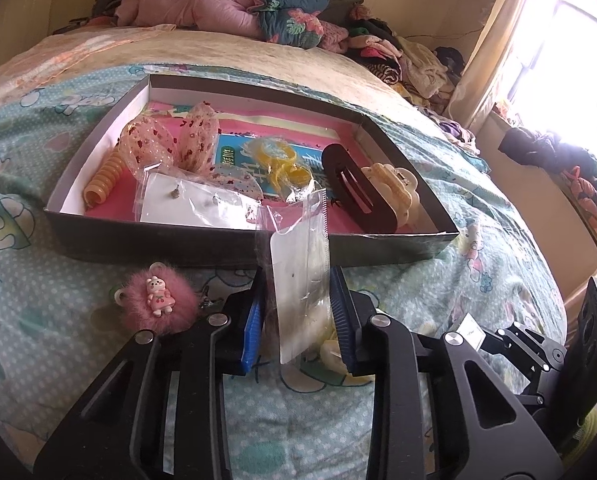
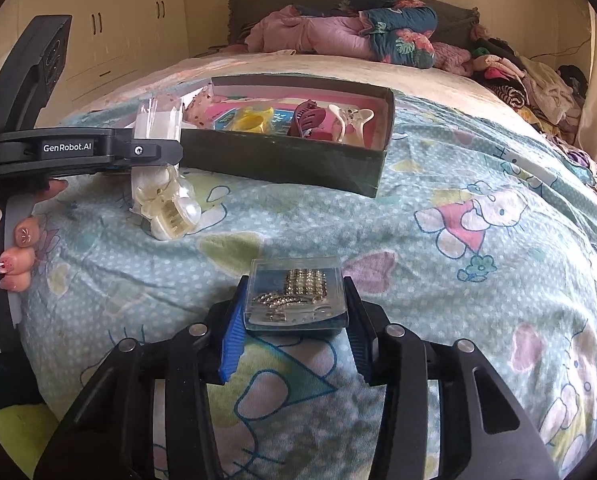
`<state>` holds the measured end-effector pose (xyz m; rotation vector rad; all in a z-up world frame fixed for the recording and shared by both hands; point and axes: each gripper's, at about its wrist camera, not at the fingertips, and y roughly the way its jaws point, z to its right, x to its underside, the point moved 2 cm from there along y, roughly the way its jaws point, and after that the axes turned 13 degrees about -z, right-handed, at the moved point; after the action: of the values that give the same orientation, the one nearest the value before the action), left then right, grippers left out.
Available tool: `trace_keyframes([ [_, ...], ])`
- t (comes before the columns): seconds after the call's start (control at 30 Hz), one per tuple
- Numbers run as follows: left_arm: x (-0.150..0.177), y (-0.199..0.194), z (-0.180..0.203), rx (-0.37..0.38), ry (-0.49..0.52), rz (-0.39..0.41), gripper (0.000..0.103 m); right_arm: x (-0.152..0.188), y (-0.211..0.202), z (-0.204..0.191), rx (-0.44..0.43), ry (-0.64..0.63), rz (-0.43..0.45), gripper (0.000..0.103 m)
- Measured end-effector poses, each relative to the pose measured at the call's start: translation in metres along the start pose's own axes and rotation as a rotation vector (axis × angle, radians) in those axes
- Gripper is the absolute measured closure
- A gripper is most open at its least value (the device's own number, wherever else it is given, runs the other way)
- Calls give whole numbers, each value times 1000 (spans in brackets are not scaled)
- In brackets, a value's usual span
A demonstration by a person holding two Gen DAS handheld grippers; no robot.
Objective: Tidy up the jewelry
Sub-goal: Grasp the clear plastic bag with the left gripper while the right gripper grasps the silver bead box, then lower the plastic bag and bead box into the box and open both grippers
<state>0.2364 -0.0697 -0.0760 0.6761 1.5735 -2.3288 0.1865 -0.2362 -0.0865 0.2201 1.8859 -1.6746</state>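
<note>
My left gripper (image 1: 296,276) is shut on a clear plastic packet with a white card (image 1: 298,304), held upright just in front of the dark cardboard box (image 1: 158,236). In the right wrist view the same gripper (image 2: 158,148) shows from the side with the packet (image 2: 156,120) in it. Under it, a pearl claw clip (image 2: 174,212) lies on the bedspread. My right gripper (image 2: 294,284) is shut on a small clear case of rhinestone pieces (image 2: 298,300), its blue pads against the case's two sides, low over the bed.
The box (image 2: 282,160) holds an orange spiral tie (image 1: 100,184), a sheer bow (image 1: 166,140), a yellow piece (image 1: 278,160), a brown clip (image 1: 354,188), a cream clip (image 1: 394,188) and an earring card (image 1: 194,204). A pink fluffy clip (image 1: 156,300) lies on the bedspread. Clothes are piled at the bed's far end.
</note>
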Motion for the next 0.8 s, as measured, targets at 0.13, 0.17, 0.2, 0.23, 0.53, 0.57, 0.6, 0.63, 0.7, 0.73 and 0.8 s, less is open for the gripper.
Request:
trace_keyframes([
  [0.13,2,-5,-2,5,-5,9,81,1,-3,-2,-7,-6,0,61],
  [0.17,2,-7,-3,5,-7,12,81,2,-4,-3,-10,-8,1,61],
  [0.2,2,-8,-4,4,-9,17,81,2,-5,-5,-14,-10,1,61],
  [0.23,3,-11,-4,3,-11,22,81,3,-6,-7,-18,-13,2,61],
  [0.53,10,-33,-13,2,-38,64,81,-1,-18,-24,-39,-49,25,61],
  [0.57,11,-35,-15,4,-43,67,81,-1,-20,-26,-38,-54,29,61],
  [0.6,12,-38,-17,5,-48,71,81,-2,-21,-27,-39,-57,32,61],
  [0.63,13,-40,-18,5,-51,75,81,-3,-23,-29,-42,-62,35,61],
  [0.7,14,-44,-21,2,-55,84,81,-6,-26,-33,-45,-67,41,61],
  [0.73,14,-47,-22,-1,-57,88,81,-7,-28,-34,-48,-70,45,61],
  [0.8,15,-52,-26,-3,-61,97,81,-12,-30,-38,-51,-77,51,61],
])
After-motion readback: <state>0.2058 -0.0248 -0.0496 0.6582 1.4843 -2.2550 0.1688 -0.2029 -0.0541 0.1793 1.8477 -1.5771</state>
